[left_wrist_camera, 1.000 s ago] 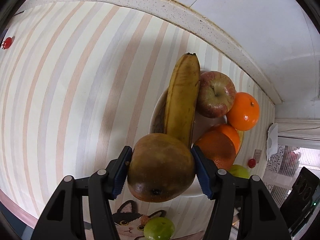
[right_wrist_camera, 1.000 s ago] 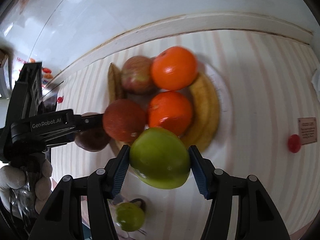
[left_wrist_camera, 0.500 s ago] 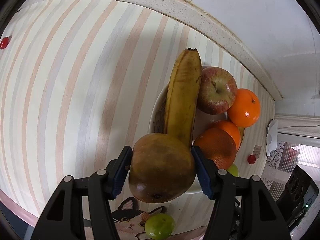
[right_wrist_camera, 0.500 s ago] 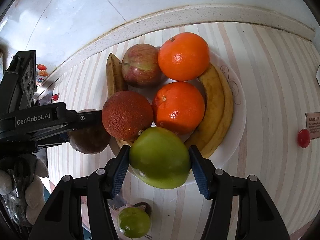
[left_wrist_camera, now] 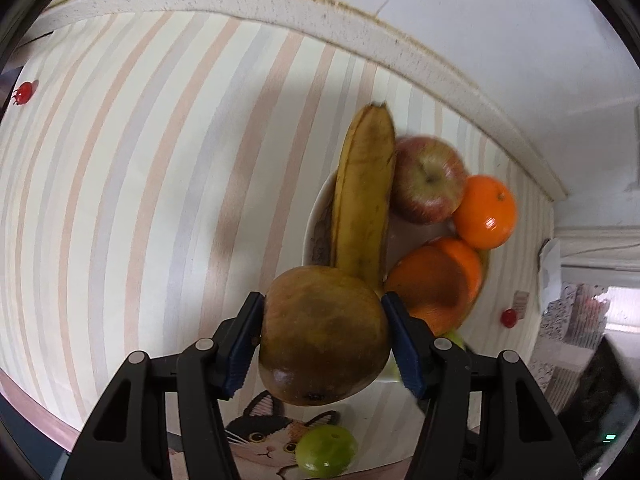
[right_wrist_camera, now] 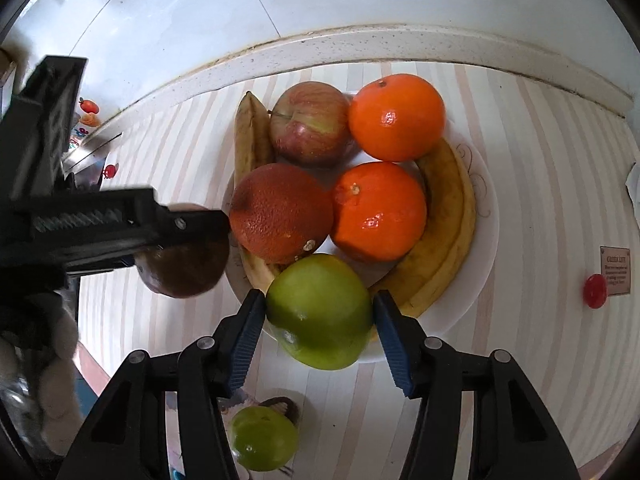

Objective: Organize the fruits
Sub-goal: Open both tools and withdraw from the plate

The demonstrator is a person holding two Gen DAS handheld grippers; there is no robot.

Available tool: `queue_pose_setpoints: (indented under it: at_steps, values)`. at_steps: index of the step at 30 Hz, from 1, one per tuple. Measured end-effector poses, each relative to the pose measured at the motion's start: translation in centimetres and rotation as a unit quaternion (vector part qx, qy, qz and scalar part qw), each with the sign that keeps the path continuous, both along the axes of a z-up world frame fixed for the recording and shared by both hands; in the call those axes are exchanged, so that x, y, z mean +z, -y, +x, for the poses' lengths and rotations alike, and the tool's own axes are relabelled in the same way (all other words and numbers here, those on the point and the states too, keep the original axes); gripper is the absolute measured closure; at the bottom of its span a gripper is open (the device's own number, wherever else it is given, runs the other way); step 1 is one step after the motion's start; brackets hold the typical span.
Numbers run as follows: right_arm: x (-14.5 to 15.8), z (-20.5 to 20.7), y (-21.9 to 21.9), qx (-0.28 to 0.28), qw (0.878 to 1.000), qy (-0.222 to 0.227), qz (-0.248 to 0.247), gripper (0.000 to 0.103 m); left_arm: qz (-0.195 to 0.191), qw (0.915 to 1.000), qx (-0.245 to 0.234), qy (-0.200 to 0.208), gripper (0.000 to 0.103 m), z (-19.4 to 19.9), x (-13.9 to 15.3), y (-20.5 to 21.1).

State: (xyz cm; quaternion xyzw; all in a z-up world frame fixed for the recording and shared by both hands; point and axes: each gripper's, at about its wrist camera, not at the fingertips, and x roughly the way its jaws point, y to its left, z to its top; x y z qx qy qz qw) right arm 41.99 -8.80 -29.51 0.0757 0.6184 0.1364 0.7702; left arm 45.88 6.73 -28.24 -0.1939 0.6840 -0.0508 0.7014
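Observation:
My left gripper (left_wrist_camera: pixel 324 340) is shut on a brown mango (left_wrist_camera: pixel 324 336), held at the near left edge of the white plate (left_wrist_camera: pixel 314 216). My right gripper (right_wrist_camera: pixel 320 316) is shut on a large green apple (right_wrist_camera: pixel 320 316) over the plate's near rim (right_wrist_camera: pixel 484 264). The plate holds bananas (right_wrist_camera: pixel 444 224), a red apple (right_wrist_camera: pixel 310 124) and three oranges (right_wrist_camera: pixel 380 212). A small green fruit (right_wrist_camera: pixel 264 438) lies on the table below the right gripper. The left gripper with the mango (right_wrist_camera: pixel 184 264) shows at the left of the right wrist view.
The striped tablecloth (left_wrist_camera: pixel 140 180) runs to a speckled counter edge (left_wrist_camera: pixel 280 8) and white wall behind. A cat-print mat (left_wrist_camera: pixel 264 436) lies near the front. Small red ladybird markers (right_wrist_camera: pixel 595 290) sit on the cloth.
Both grippers have drifted slightly nearer the plate while still holding their fruit. The right gripper with the green apple has moved further over the plate's rim.

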Motion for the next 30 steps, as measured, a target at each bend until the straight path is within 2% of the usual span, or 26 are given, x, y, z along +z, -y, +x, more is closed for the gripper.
queue_pose_setpoints:
  at_steps: [5,9,14,19,25,30]
  values:
    - [0.0,0.0,1.1,-0.021,0.999,-0.009,0.027,0.044,-0.026,0.9994,-0.003,0.021,0.046,2.8,2.6,0.2]
    - [0.0,-0.1,1.5,-0.024,0.999,-0.01,0.033,0.044,-0.036,0.9985,-0.027,0.03,0.045,5.9,3.5,2.1]
    - [-0.1,0.1,1.7,-0.031,0.999,-0.014,0.039,0.044,-0.053,0.9965,-0.065,0.003,0.045,8.1,2.0,4.3]
    - [-0.1,-0.3,2.9,-0.039,0.998,-0.017,0.049,0.044,-0.031,0.9954,-0.089,-0.015,0.044,7.8,0.4,4.9]
    - [-0.3,-0.1,3.9,-0.051,0.997,-0.02,0.061,0.044,-0.014,0.9956,-0.085,-0.037,0.044,7.6,-0.4,4.4]
    - [-0.5,0.0,4.6,-0.058,0.996,-0.023,0.067,0.044,-0.014,0.9956,-0.085,-0.039,0.044,7.6,-0.6,3.9]
